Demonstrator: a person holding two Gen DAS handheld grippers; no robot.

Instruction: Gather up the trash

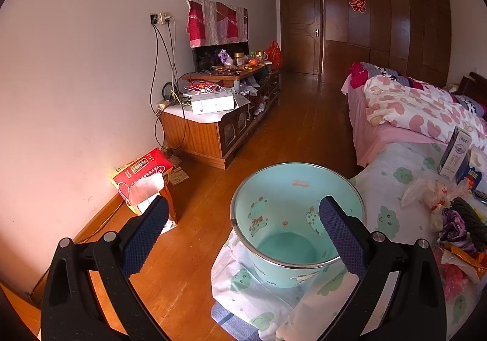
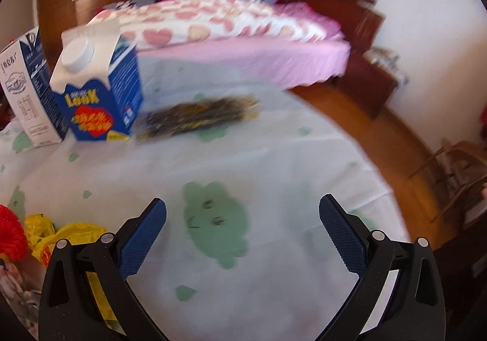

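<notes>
A mint-green bin with cartoon prints stands empty at the left edge of the cloth-covered table. My left gripper is open and empty, hovering just above and in front of the bin. Trash lies on the table at the right: plastic bags and wrappers. In the right wrist view my right gripper is open and empty above the cloth. A blue milk carton, a white carton and a dark flat wrapper lie beyond it. Yellow wrappers lie at the left.
A bed with a heart-print quilt stands behind the table. A cluttered wooden cabinet stands along the left wall, with a red tissue box on the wooden floor. A wooden chair stands at the right.
</notes>
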